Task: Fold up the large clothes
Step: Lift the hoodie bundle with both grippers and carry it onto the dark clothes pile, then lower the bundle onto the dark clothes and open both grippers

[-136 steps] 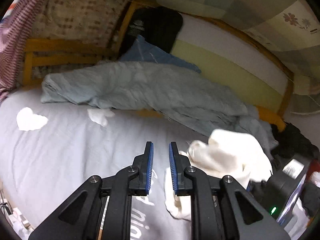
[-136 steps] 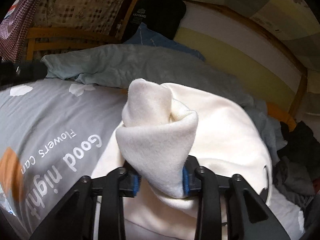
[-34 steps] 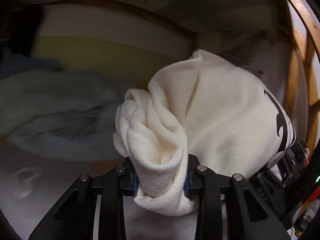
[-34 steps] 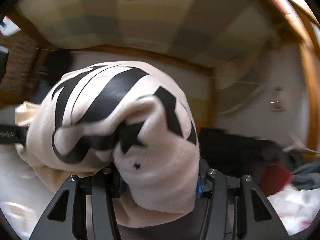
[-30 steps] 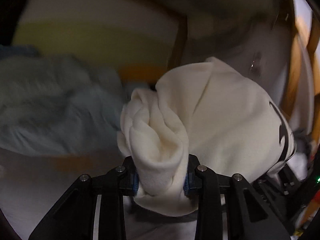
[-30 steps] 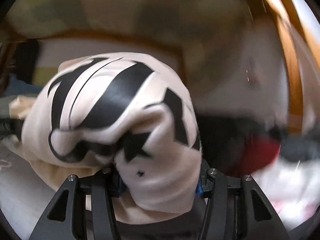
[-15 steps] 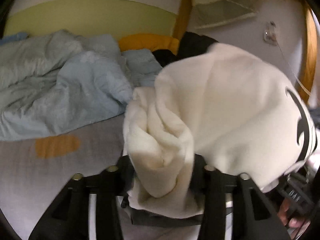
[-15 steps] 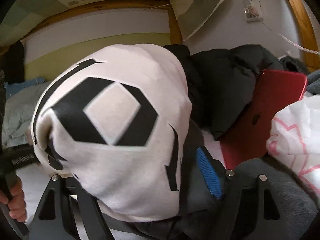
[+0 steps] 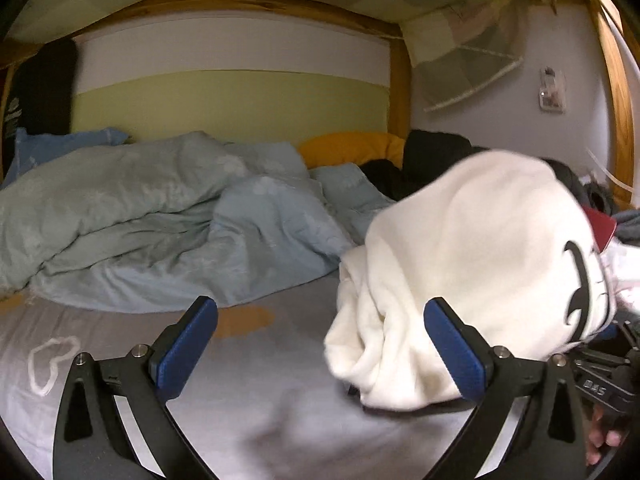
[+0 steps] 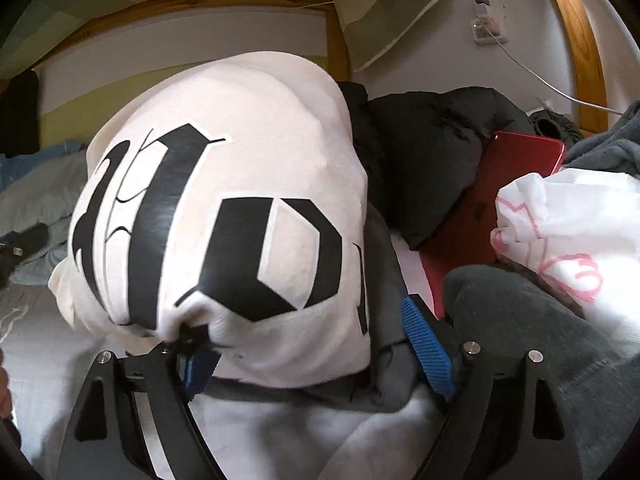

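While both sets of jaws are opening, the cream sweater [image 9: 472, 264] sags btwn them onto the grey sheet [image 9: 248, 392]. Left gripper [image 9: 320, 344] is spread wide, nothing pinched; right gripper [image 10: 316, 344] is loose too, cloth draped over its left finger

Dim indoor light, motion blur, fisheye-curved edges.

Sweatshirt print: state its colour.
Black lettering on the cream sweatshirt, clearest in the right wrist view.

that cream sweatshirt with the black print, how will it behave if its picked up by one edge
The cream sweatshirt will probably sag and unfold: it sits in a soft, bunched heap on the bed. Its thick rolled folds suggest some weight, so it may drag. The fleecy surface should grip rather than slip.
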Available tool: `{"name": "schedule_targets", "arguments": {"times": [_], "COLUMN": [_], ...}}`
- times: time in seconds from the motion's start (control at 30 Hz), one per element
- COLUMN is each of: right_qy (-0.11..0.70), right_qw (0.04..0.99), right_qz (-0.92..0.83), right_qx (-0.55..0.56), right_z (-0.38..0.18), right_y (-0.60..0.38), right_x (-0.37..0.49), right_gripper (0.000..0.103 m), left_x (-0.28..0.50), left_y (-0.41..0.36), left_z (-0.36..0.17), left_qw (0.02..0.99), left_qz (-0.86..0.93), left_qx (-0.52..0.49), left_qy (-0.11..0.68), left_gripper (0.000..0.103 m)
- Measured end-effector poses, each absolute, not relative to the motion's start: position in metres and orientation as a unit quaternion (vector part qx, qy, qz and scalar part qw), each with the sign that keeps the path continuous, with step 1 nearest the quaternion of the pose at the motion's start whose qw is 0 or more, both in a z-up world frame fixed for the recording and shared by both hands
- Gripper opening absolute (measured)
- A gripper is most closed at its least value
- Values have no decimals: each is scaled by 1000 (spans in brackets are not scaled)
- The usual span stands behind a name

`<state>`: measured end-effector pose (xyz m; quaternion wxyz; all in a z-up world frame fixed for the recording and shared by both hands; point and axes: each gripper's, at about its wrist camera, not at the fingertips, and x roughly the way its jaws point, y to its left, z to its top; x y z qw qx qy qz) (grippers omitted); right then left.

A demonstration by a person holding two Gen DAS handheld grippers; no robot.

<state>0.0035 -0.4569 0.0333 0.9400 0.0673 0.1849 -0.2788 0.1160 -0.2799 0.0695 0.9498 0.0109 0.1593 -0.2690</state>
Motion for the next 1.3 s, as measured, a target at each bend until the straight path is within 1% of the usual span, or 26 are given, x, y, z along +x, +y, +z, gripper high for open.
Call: {"name": "schedule_targets", "arguments": {"times": [0.1, 0.23, 0.4, 0.47, 0.5, 0.53, 0.57, 0.6, 0.63, 0.67, 0.73, 0.77, 0.8, 0.87, 0.9, 1.0, 1.07, 1.1, 1.13, 1.23, 1.27, 1.3], "right_qy": [183, 185, 191, 190, 187, 183, 180, 178, 175, 167, 146, 129, 117, 68, 48, 23, 17, 23, 38, 136, 163, 171], "right_qw": [944, 942, 946, 947, 945, 943, 944, 949, 953, 961, 958, 957, 957, 958, 957, 964, 965, 965, 964, 950, 943, 940], "right_qz": [-271, -278, -261, -261, -268, -277, -275, -260, -245, -219, -248, -258, -266, -276, -282, -266, -258, -257, -259, -280, -289, -295], "right_qx": [46, 7, 9, 8, 8, 9, 13, 24, 30, 28, 9, -1, -12, -39, -42, -21, -35, -37, -33, 16, 8, -20], "right_z": [36, 39, 41, 41, 40, 38, 37, 37, 38, 39, 42, 45, 47, 57, 62, 87, 98, 99, 96, 66, 55, 44], "right_y": [-453, -457, -466, -475, -479, -483, -487, -491, -493, -490, -482, -478, -474, -463, -462, -481, -492, -500, -505, -526, -528, -524], "right_x": [4, 15, 23, 29, 31, 33, 34, 34, 34, 34, 36, 37, 38, 39, 39, 40, 49, 54, 59, 81, 88, 92], "right_gripper": [80, 80, 80, 83, 89, 92, 92, 85, 59, 58, 54, 53, 52, 51, 51, 51, 51, 51, 52, 54, 54, 54], "left_x": [119, 130, 145, 166, 176, 182, 191, 199, 205, 211, 214, 209, 194, 154, 147, 156, 158, 160, 167, 187, 187, 183], "left_y": [-269, -269, -292, -300, -299, -299, -301, -304, -310, -319, -330, -334, -341, -360, -363, -360, -369, -375, -385, -407, -411, -408], "left_z": [70, 54, 30, 19, 16, 14, 12, 10, 9, 6, 8, 15, 33, 68, 78, 100, 106, 104, 96, 59, 46, 39], "left_qw": [945, 922, 895, 857, 840, 831, 823, 817, 811, 800, 787, 804, 840, 899, 906, 905, 914, 915, 913, 900, 904, 908], "left_qz": [-274, -305, -350, -394, -412, -419, -421, -421, -419, -428, -445, -427, -400, -369, -364, -367, -365, -363, -360, -342, -331, -331], "left_qx": [-1, -26, -35, -81, -122, -150, -173, -183, -186, -188, -188, -174, -137, -53, -51, -106, -82, -63, -44, -1, 11, 13], "left_qy": [178, 239, 275, 322, 332, 334, 340, 350, 362, 376, 385, 377, 340, 232, 209, 188, 160, 164, 187, 268, 271, 257], "left_gripper": [103, 102, 103, 102, 102, 103, 103, 102, 84, 61, 35, 27, 25, 21, 21, 21, 21, 21, 21, 23, 24, 24]}}
